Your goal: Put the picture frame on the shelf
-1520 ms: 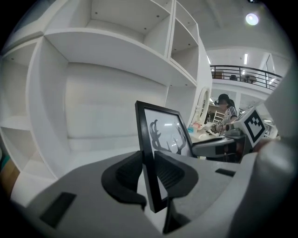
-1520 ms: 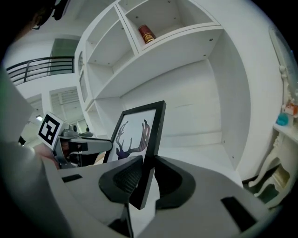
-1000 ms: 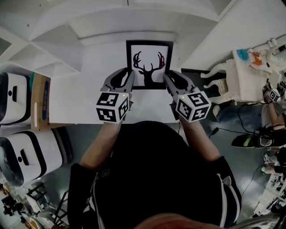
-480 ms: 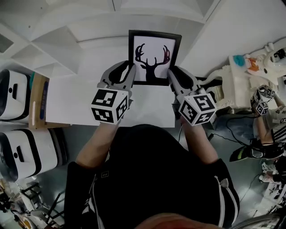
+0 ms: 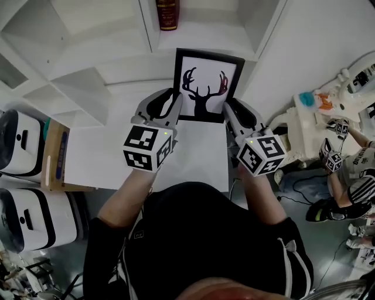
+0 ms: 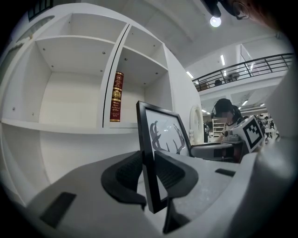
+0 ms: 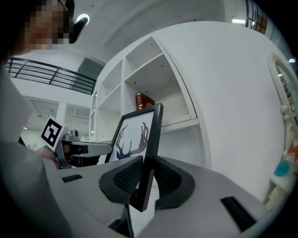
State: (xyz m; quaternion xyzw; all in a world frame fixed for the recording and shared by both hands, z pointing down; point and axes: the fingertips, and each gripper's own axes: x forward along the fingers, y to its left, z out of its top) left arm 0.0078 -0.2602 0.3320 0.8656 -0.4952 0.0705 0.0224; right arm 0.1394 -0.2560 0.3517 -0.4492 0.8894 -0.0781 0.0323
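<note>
The picture frame (image 5: 205,87) is black with a dark antlered deer head on white. It is held upright off the table, in front of the white shelf unit (image 5: 111,35). My left gripper (image 5: 174,106) is shut on the frame's left edge, and the left gripper view shows its pads clamped on the frame (image 6: 160,135). My right gripper (image 5: 227,110) is shut on the right edge, and the right gripper view shows the frame (image 7: 135,135) pinched between its pads. Just beyond the frame lies an open shelf compartment.
A dark red book (image 5: 167,13) stands in the compartment behind the frame. A white table (image 5: 117,158) lies below my hands. White machines (image 5: 23,135) and a cardboard box (image 5: 53,155) sit at left. Another person (image 5: 351,170) and a white fixture (image 5: 316,117) are at right.
Both grippers have risen together with the frame, carrying it off the table toward the shelf. The frame now stands more upright, and the red book has come into view.
</note>
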